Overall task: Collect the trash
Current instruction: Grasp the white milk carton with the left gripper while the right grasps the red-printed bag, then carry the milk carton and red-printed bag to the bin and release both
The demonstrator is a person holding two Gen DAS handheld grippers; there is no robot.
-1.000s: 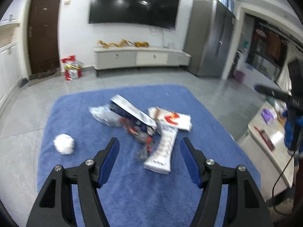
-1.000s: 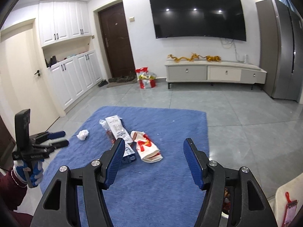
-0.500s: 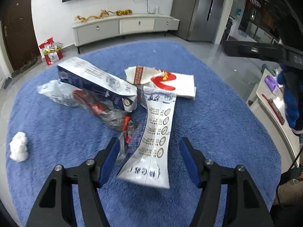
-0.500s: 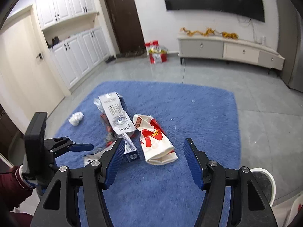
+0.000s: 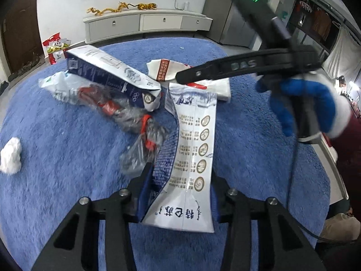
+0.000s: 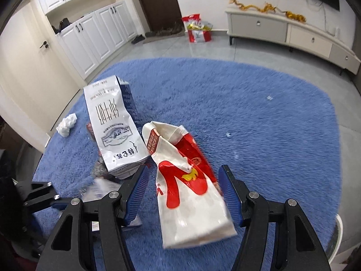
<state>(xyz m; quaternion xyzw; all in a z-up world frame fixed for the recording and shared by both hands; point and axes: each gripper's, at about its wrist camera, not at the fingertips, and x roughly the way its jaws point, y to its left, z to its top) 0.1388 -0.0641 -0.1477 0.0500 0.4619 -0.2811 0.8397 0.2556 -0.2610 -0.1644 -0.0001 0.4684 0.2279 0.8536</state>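
Blue rug [image 6: 259, 117] carries the trash. Left gripper [image 5: 180, 194] — jaws closing around a flattened white carton [image 5: 191, 158], pads at its edges. Right gripper [image 6: 183, 189] — jaws wide, straddling a red-and-white paper bag [image 6: 189, 180], not pressing.

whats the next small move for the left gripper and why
Probably finish closing on the flattened milk carton and lift it. The left gripper jaws are closing with the carton's near end between them, and it lies loose on the blue rug, only its far end near the other trash.
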